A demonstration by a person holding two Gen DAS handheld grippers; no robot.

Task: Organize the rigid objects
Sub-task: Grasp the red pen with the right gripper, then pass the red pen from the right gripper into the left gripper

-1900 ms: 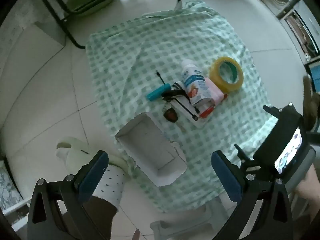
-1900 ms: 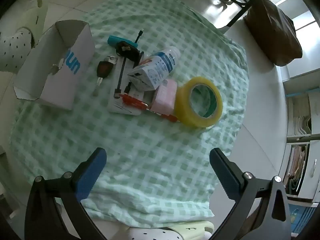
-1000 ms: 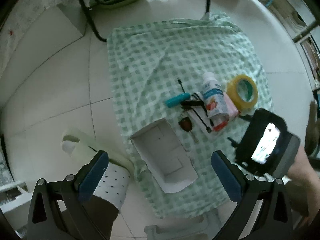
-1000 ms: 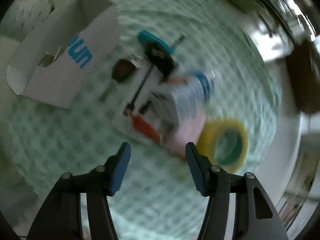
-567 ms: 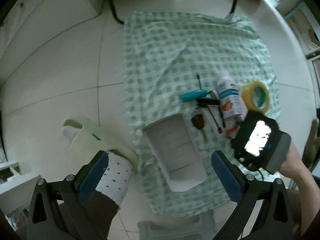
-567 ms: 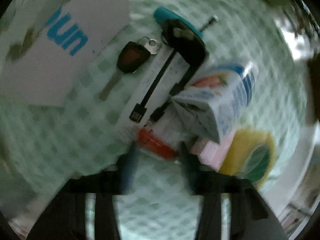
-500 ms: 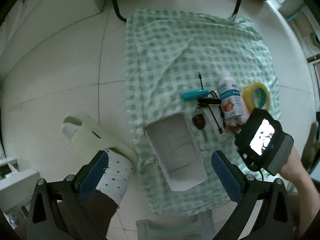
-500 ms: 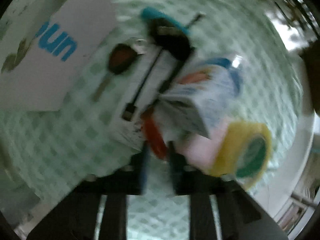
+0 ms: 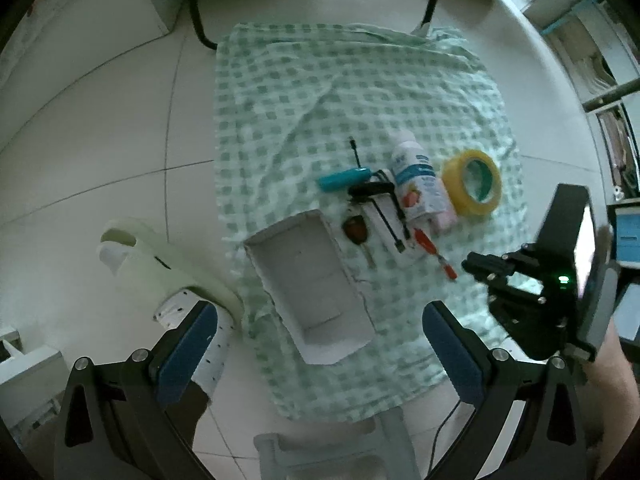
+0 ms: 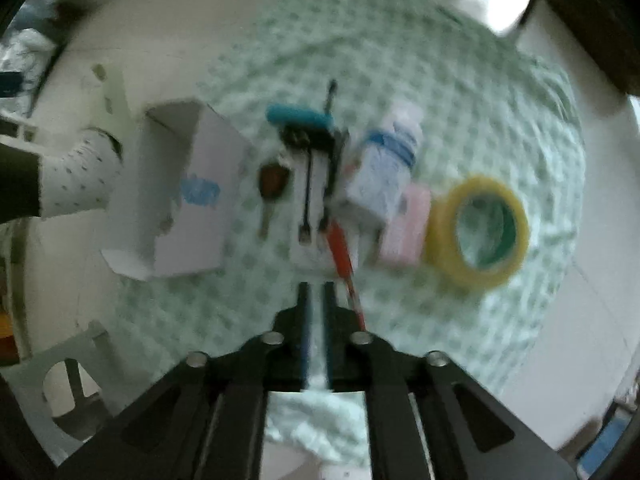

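Observation:
On the green-checked cloth point(image 9: 360, 92) lies an open white box point(image 9: 312, 288), empty inside. Right of it sit a red car key point(image 9: 355, 229), a teal tool point(image 9: 344, 178), a black cable point(image 9: 374, 191), a white bottle point(image 9: 416, 178), a pink block point(image 9: 447, 219) and a yellow tape roll point(image 9: 472, 188). A red pen point(image 10: 340, 248) lies slanted, its near end beside the outer side of my right gripper point(image 10: 316, 298), not between the fingers. That gripper's point(image 9: 470, 266) jaws are opening, a narrow gap with only cloth showing through. My left gripper point(image 9: 320, 336) hangs wide open above the box's near end.
A pale slipper point(image 9: 160, 256) and a foot in a dotted sock point(image 9: 188, 312) rest left of the cloth. Black chair legs point(image 9: 196, 12) stand at the far edge. A white plastic frame point(image 9: 328, 452) sits at the cloth's near edge. A lit screen point(image 9: 628, 236) is at the right.
My right gripper dropped onto the red pen, its jaws narrowed, then it rose and drew back. The pen has slid out from under the pile toward the near side.

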